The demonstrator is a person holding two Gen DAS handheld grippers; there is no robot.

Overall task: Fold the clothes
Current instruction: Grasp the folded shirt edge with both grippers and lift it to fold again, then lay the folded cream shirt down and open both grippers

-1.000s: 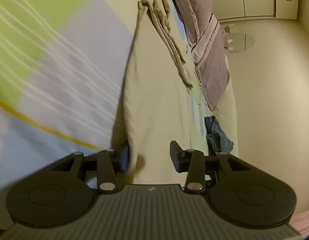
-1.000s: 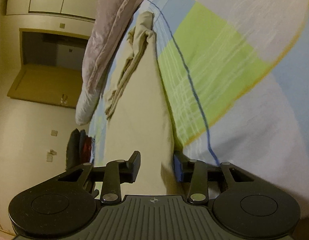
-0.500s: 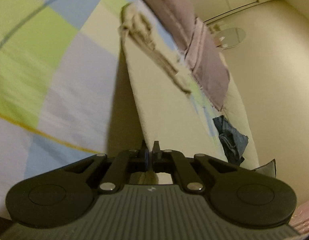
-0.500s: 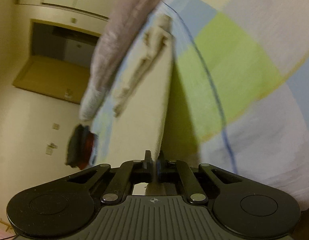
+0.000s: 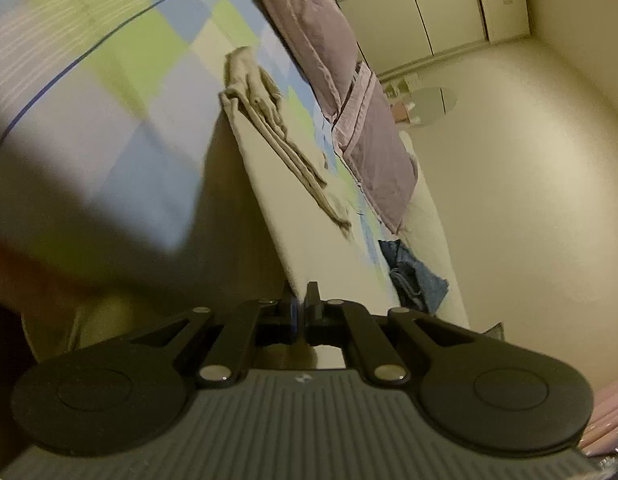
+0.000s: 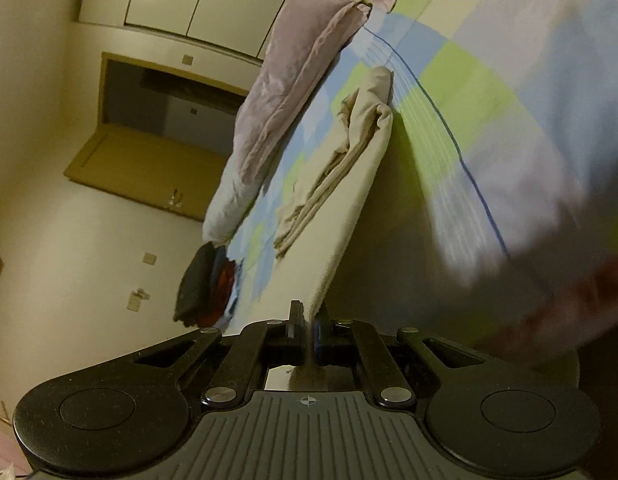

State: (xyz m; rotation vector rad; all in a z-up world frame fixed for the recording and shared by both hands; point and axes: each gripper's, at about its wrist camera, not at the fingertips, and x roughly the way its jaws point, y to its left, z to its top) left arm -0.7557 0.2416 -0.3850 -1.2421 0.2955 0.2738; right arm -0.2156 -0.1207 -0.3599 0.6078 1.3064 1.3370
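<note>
Left claw (image 5: 297, 304): clamped on near edge of beige garment (image 5: 309, 216), raised off checked bedsheet (image 5: 121, 92). Far end bunched beside mauve quilt (image 5: 361, 120). Right claw (image 6: 309, 316): pinching the garment's other near corner.

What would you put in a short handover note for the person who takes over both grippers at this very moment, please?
Left gripper: shut on the near edge of the beige cloth.
Right gripper: shut on the same cloth, at another spot on the near edge.
The cloth is lifted at the near end; its far end lies bunched on the checked bedsheet, beside the mauve duvet.
Done: both grips taken, near edge raised.
Left: probably carry the near edge over to the far end, lay it flat, let go, then fold again. A blue garment and a dark pile lie at the bed's edge, not yet touched.
</note>
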